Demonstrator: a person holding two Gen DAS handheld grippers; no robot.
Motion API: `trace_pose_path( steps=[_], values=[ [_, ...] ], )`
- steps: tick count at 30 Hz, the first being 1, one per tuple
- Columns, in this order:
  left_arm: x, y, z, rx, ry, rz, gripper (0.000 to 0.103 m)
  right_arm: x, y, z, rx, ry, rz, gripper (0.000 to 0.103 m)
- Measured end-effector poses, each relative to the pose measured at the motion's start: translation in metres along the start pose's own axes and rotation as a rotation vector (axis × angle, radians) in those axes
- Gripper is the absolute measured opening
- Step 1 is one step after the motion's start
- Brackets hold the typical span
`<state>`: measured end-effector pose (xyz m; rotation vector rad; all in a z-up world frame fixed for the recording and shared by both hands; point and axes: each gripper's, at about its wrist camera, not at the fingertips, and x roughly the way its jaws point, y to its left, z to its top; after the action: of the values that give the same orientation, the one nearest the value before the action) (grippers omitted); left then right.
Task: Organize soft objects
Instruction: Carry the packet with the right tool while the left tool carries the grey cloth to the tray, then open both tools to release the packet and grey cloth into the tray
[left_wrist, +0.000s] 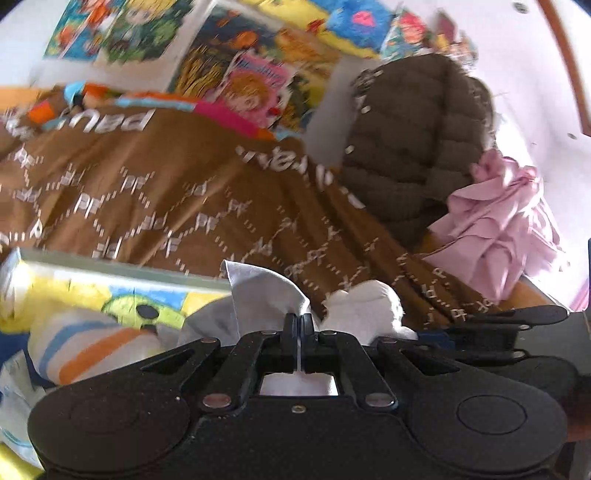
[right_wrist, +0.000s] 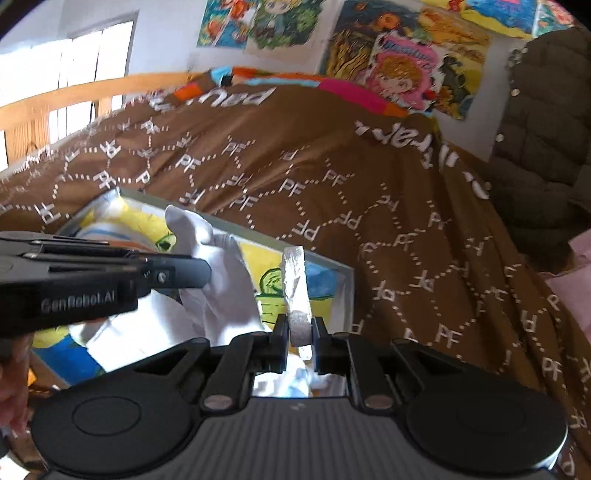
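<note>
My left gripper (left_wrist: 299, 320) is shut on a corner of a white cloth (left_wrist: 258, 291) and holds it over an open box (left_wrist: 122, 266) with a yellow cartoon lining. The same cloth (right_wrist: 218, 273) hangs from the left gripper (right_wrist: 207, 272) in the right wrist view. My right gripper (right_wrist: 300, 328) is shut on a thick white folded pad (right_wrist: 295, 280) that stands upright over the box (right_wrist: 321, 263). A striped white, blue and orange soft item (left_wrist: 88, 345) lies in the box. The right gripper (left_wrist: 517, 317) shows at the lower right of the left wrist view.
A brown bedspread (right_wrist: 332, 184) with white PF lettering covers the bed behind the box. A dark brown puffer jacket (left_wrist: 413, 147) and a pink ruffled garment (left_wrist: 498, 225) hang at the right. Colourful posters (right_wrist: 399, 55) cover the wall. A wooden bed rail (right_wrist: 74, 96) is at the left.
</note>
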<state>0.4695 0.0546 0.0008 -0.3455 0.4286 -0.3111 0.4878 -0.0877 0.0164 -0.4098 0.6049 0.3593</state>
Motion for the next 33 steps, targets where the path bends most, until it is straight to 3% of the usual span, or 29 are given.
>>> trace_pose_path(
  steps=[12,17,20,27,29,31,33],
  values=[
    [0.021,0.022,-0.023,-0.028,0.153,0.085,0.002,0.008,0.005,-0.009,0.035,0.033,0.059,0.019],
    [0.016,0.028,-0.026,-0.053,0.170,0.090,0.012,0.001,0.008,-0.008,0.040,0.026,0.076,0.029],
    [0.010,0.027,-0.027,-0.049,0.163,0.096,0.016,-0.004,0.009,-0.008,0.044,0.016,0.075,0.040],
    [-0.008,0.024,-0.029,-0.007,0.145,0.136,0.033,-0.026,0.006,-0.007,0.074,-0.020,0.051,0.058],
    [-0.015,0.022,-0.028,-0.001,0.134,0.143,0.041,-0.035,0.004,-0.008,0.087,-0.035,0.046,0.064],
    [-0.022,0.020,-0.027,0.006,0.120,0.155,0.060,-0.045,0.002,-0.010,0.106,-0.051,0.046,0.073],
    [-0.031,0.018,-0.026,0.000,0.102,0.174,0.067,-0.056,0.001,-0.013,0.119,-0.061,0.044,0.077]
  ],
)
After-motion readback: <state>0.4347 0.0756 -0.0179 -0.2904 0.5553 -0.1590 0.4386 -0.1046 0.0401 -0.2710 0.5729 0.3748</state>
